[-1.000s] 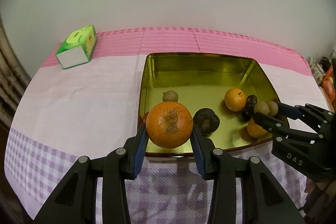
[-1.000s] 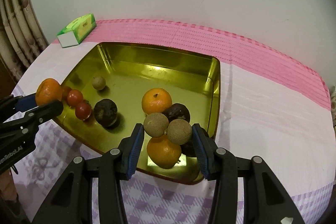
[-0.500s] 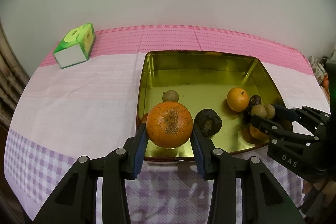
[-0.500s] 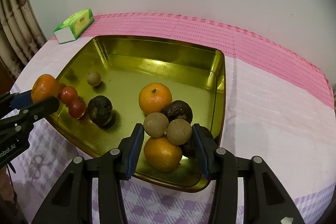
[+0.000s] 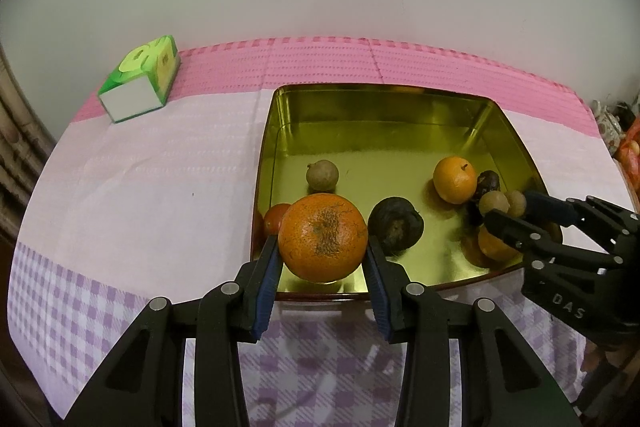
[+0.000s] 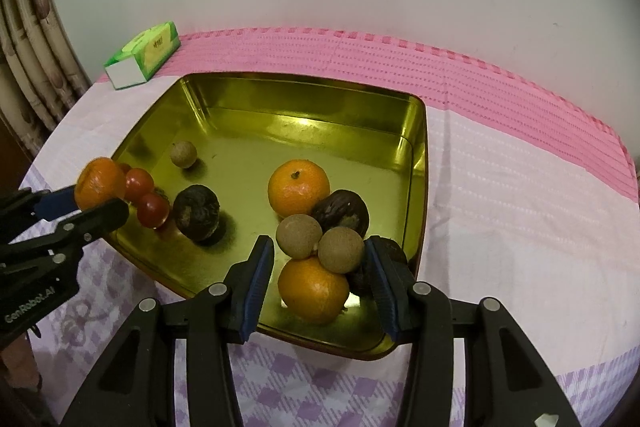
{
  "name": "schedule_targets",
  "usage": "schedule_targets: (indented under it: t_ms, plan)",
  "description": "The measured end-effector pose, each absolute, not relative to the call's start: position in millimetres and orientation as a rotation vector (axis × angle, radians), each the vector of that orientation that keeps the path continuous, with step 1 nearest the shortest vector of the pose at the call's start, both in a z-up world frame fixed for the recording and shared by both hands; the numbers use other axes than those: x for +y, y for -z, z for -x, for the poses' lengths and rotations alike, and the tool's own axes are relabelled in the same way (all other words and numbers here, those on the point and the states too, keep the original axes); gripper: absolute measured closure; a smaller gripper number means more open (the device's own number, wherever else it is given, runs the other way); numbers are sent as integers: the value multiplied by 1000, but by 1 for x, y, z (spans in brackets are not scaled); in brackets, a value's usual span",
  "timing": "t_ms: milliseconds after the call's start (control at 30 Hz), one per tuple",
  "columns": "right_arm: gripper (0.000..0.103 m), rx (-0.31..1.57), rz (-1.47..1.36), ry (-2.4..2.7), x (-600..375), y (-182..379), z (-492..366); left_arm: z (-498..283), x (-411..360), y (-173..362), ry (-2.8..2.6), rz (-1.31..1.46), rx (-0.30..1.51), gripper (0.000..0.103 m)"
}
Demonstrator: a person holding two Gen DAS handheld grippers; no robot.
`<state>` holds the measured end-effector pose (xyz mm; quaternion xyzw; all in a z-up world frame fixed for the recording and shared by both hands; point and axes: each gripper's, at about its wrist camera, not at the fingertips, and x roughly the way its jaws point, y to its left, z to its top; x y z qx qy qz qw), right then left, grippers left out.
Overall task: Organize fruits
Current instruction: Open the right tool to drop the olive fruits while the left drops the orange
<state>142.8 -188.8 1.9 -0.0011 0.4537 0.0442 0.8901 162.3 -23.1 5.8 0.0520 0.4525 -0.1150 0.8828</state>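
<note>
My left gripper (image 5: 321, 243) is shut on a large orange (image 5: 322, 242), held over the near left corner of the gold tray (image 5: 384, 89). From the right wrist the same orange (image 6: 100, 183) shows at the tray's left edge. My right gripper (image 6: 318, 251) hangs over the near right corner, its jaws opening. Two joined brown longans (image 6: 320, 241) sit between its pads with a small gap on each side, just above a mandarin (image 6: 314, 289) in the tray.
The tray (image 6: 304, 79) also holds a mandarin (image 6: 298, 187), two dark wrinkled fruits (image 6: 196, 213) (image 6: 340, 213), a lone longan (image 6: 183, 154) and two cherry tomatoes (image 6: 146, 197). A green tissue box (image 5: 140, 83) stands at the back left. Pink and checked cloth covers the table.
The right jaws have spread apart, leaving gaps beside the two longans they pinched before. The left gripper still grips the orange in about the same spot.
</note>
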Motion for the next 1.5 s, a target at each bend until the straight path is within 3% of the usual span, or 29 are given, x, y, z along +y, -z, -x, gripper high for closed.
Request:
schedule_targets:
  t_ms: [400, 667, 833, 1500]
  plan:
    - [43, 908, -41, -82, -189, -18, -129, -158, -29, -4, 239, -117, 956, 61]
    - [18, 883, -90, -40, -194, -32, -107, -155, -32, -5, 241, -119, 955, 60]
    - [11, 883, -54, -30, -190, -32, -98, -152, -34, -7, 246, -123, 950, 60]
    - [10, 929, -93, -29, -194, -20, -90, -152, -45, -10, 235, -144, 931, 60]
